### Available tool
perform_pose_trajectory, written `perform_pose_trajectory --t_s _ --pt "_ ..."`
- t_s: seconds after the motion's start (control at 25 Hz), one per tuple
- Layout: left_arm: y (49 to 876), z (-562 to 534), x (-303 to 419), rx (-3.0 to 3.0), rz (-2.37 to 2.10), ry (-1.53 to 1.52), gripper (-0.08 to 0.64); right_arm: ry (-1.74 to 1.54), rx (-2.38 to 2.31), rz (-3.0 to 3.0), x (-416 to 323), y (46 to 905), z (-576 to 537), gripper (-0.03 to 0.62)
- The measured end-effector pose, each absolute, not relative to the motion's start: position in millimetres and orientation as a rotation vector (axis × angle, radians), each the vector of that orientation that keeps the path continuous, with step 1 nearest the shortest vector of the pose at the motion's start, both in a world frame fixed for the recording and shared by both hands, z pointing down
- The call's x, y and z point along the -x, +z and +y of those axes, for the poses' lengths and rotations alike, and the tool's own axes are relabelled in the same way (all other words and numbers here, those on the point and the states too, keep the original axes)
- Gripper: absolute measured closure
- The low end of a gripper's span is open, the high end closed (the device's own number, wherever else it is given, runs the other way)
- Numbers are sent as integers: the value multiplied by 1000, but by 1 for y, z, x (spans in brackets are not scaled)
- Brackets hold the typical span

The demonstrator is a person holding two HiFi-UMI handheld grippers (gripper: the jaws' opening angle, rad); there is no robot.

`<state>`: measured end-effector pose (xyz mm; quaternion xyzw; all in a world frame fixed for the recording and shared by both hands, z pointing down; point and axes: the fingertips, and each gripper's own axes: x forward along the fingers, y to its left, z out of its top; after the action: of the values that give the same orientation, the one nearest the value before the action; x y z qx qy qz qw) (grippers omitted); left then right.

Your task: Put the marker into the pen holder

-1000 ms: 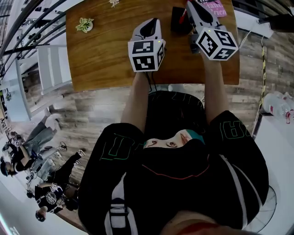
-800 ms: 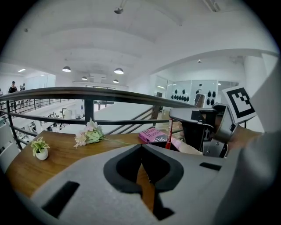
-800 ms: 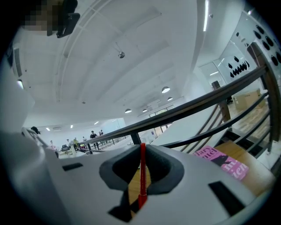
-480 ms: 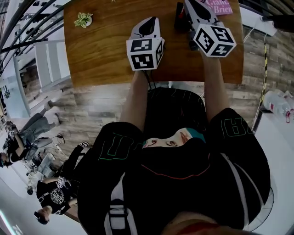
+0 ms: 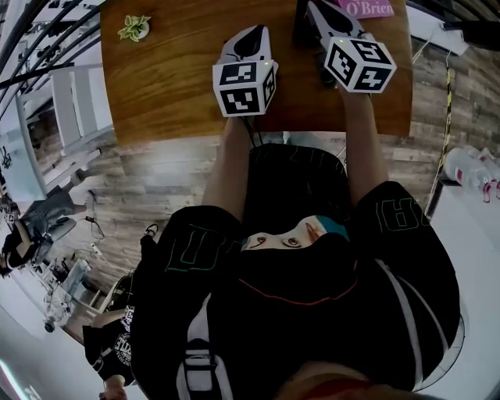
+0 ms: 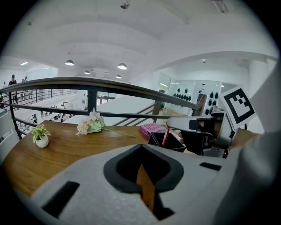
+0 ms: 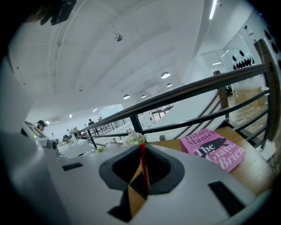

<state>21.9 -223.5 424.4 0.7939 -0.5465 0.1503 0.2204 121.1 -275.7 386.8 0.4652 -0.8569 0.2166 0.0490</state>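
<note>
A red marker [image 7: 143, 171] stands upright between the jaws of my right gripper [image 7: 141, 176], which is shut on it. In the left gripper view the marker [image 6: 166, 136] points down into the black pen holder [image 6: 158, 139], with my right gripper [image 6: 172, 125] just above the holder's rim. In the head view the pen holder [image 5: 301, 27] is at the table's far edge, partly hidden by the right gripper [image 5: 314, 11]. My left gripper [image 5: 251, 33] hovers over the table to the left of the holder, shut and empty [image 6: 141, 173].
The wooden table [image 5: 164, 86] also holds a small potted plant [image 6: 41, 137] at the far left, a bunch of pale flowers [image 6: 90, 126] and a pink book [image 7: 215, 149] behind the holder. A dark railing [image 6: 109, 85] runs past the table's far side.
The right gripper has sunk with the marker toward the pen holder. The left gripper has come down a little over the table.
</note>
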Motion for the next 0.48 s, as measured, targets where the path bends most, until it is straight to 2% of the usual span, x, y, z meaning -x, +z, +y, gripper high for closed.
perform_pose_trajectory --t_s 0.48 --pt "430 -220 -15 -2168 -1516 409 552 704 -1199 -2442 -108 427 -262 545"
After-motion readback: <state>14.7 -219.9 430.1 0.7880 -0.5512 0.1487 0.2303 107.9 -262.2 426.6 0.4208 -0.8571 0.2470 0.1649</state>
